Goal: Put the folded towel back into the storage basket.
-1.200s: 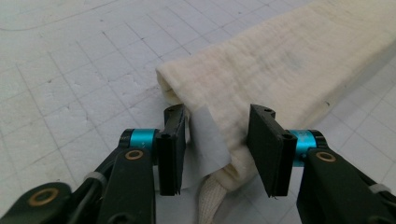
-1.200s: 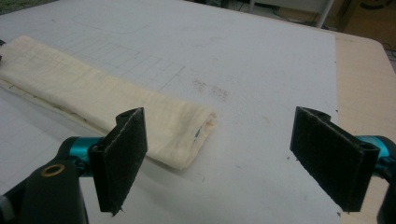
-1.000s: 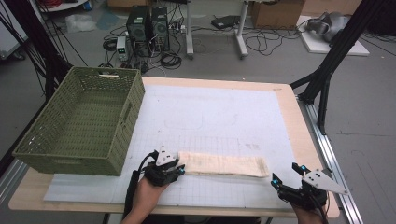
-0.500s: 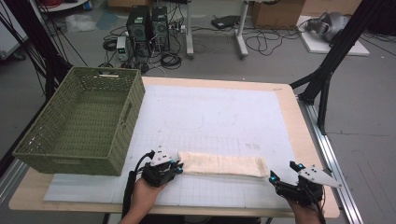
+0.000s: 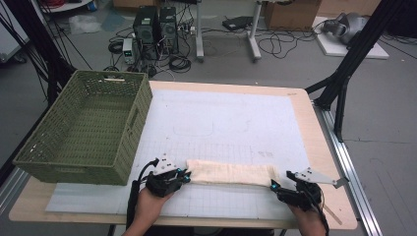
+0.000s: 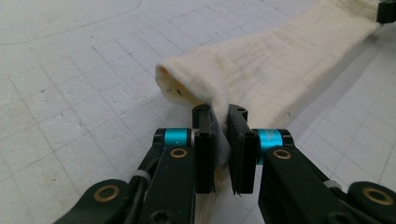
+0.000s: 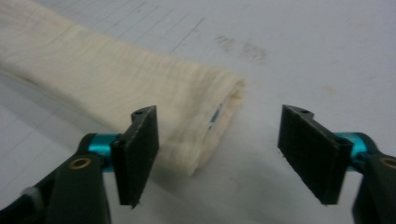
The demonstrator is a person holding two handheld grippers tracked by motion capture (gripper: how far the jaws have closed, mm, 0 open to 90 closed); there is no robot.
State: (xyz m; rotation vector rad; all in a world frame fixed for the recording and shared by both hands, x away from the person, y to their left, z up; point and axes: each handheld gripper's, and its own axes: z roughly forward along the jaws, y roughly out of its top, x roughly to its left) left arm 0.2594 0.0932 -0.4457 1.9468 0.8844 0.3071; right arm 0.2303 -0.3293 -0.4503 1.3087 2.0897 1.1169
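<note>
- Your left gripper (image 5: 183,173) is clamped on the left end of the cream folded cloth (image 5: 230,173); in the left gripper view its jaws pinch a raised fold of the fabric (image 6: 219,100) between them, and that end is lifted a little off the mat.
- Your right gripper (image 5: 277,185) sits just beside the cloth's right end with its jaws spread wide apart; in the right gripper view the cloth's end (image 7: 205,126) lies flat between and ahead of the jaws, nearer the left one, and neither jaw closes on it.
- The cloth lies as a long strip across the near part of the white gridded mat (image 5: 226,118), running left to right between your two grippers.
- The green woven basket (image 5: 120,142) stands on the table's left side, near your left gripper but apart from the cloth.
- The mat covers most of the wooden table (image 5: 319,142).
</note>
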